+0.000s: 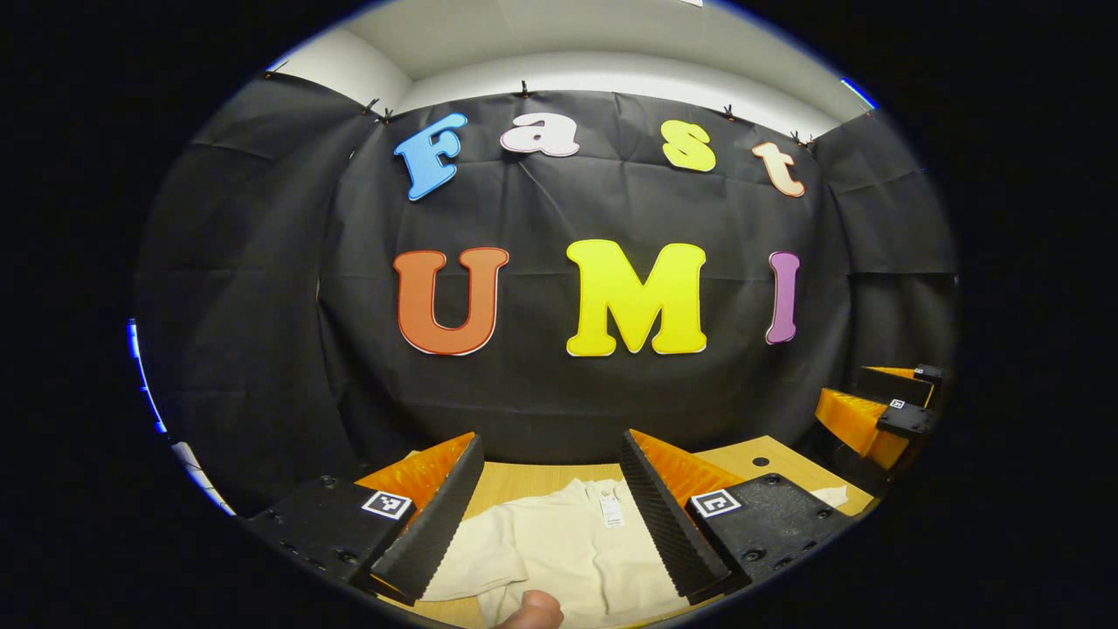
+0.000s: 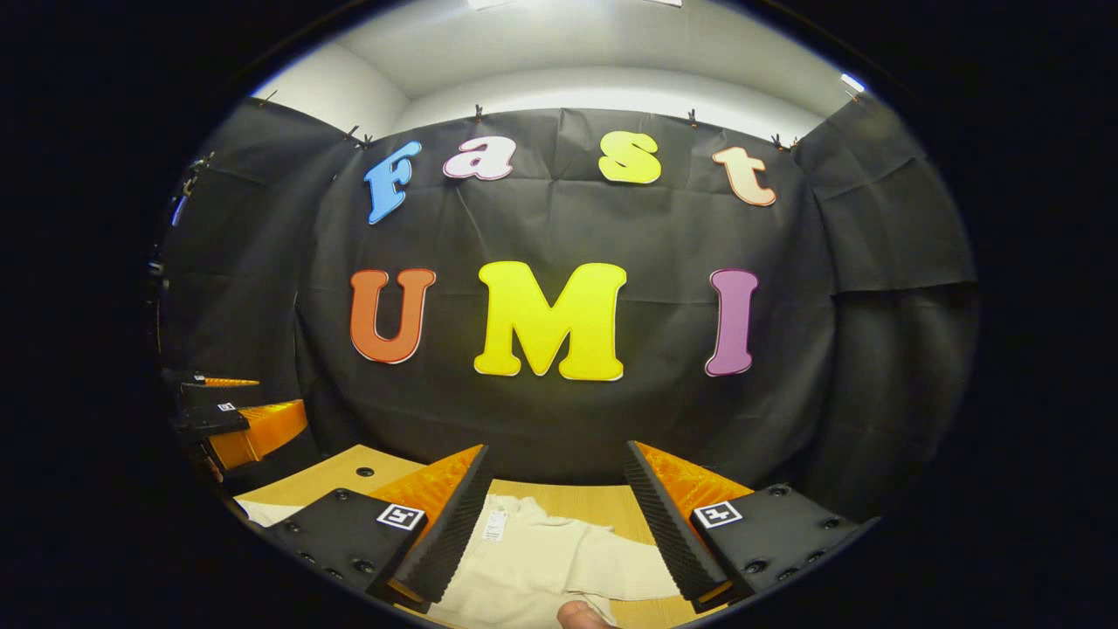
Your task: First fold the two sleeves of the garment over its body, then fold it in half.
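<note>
While the left gripper (image 1: 548, 515) is held above the table (image 1: 533, 479), its two fingers are spread wide with nothing between them. A cream garment (image 1: 568, 546) is seen lying flat on the wooden table, at 6 o'clock in the left gripper view. A small white label (image 1: 610, 509) is sewn at the neck, but its writing is too small to be read. Square black-and-white markers (image 1: 387, 504) are stuck on the finger mounts. A fingertip (image 1: 530, 611) is seen at the very bottom edge. The right gripper (image 1: 882, 411) is seen at 4 o'clock, well apart from the garment.

In the right gripper view, the right gripper (image 2: 555, 524) is also spread open and empty. The garment (image 2: 533, 563) is laid below it at 6 o'clock, with one sleeve (image 2: 624, 559) reaching toward 5 o'clock. The left gripper (image 2: 231, 419) is seen at 8 o'clock. A small dark hole (image 2: 365, 472) is seen in the table (image 2: 568, 500).
</note>
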